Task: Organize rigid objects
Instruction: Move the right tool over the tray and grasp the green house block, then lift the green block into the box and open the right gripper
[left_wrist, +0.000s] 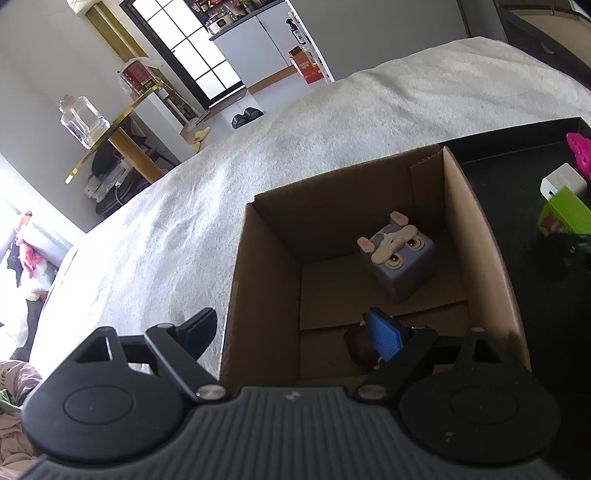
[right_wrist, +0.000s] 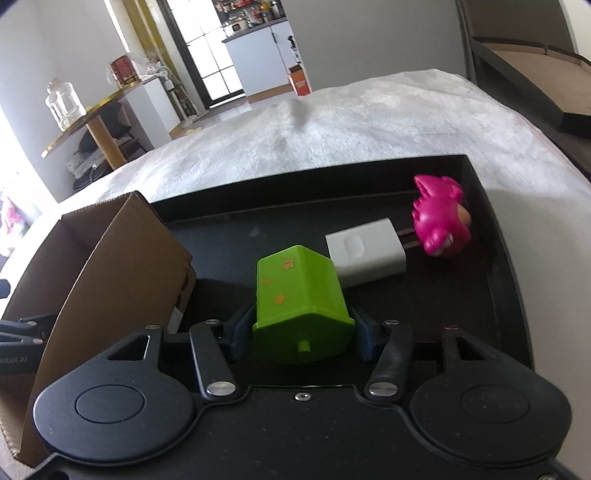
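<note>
Currently the right tool (right_wrist: 303, 332) is clamping its blue pads on a lime-green plastic block with orange stars (right_wrist: 301, 306), which is sitting in the black shallow tray (right_wrist: 491, 236) beside a white plug adapter (right_wrist: 365, 254) and a pink toy figure (right_wrist: 441, 216). The left tool (left_wrist: 295, 332) is hanging spread apart, empty, straddling the near-left wall of the brown cardboard box (left_wrist: 476, 236), which is holding a grey cube-shaped animal toy (left_wrist: 400, 258).
</note>
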